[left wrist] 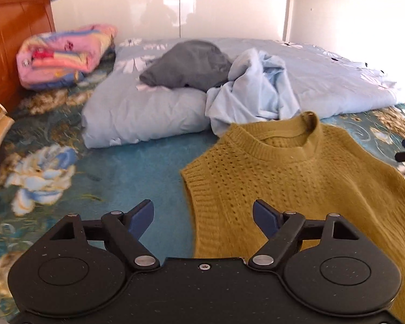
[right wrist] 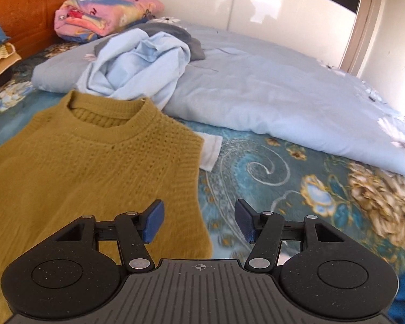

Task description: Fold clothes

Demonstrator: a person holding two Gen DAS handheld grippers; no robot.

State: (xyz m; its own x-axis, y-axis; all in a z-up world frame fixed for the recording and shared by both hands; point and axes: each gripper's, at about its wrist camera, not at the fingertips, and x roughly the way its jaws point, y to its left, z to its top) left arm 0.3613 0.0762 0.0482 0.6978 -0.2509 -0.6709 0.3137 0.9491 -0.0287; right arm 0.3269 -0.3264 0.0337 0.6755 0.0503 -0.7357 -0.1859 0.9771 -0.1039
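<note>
Bright daylight from the right, blowing out the far-right wall and duvet edge. Glare on the glossy wardrobe. Strong fisheye bending, dark corners, slight motion blur near.

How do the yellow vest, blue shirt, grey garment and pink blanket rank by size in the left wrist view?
1. Yellow vest, though it is nearest the camera
2. Blue shirt
3. Grey garment and pink blanket: they look alike, so unranked

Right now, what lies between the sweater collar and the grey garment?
The crumpled light blue shirt lies between them, behind the sweater collar and in front of the grey garment. Both wrist views show it.
</note>
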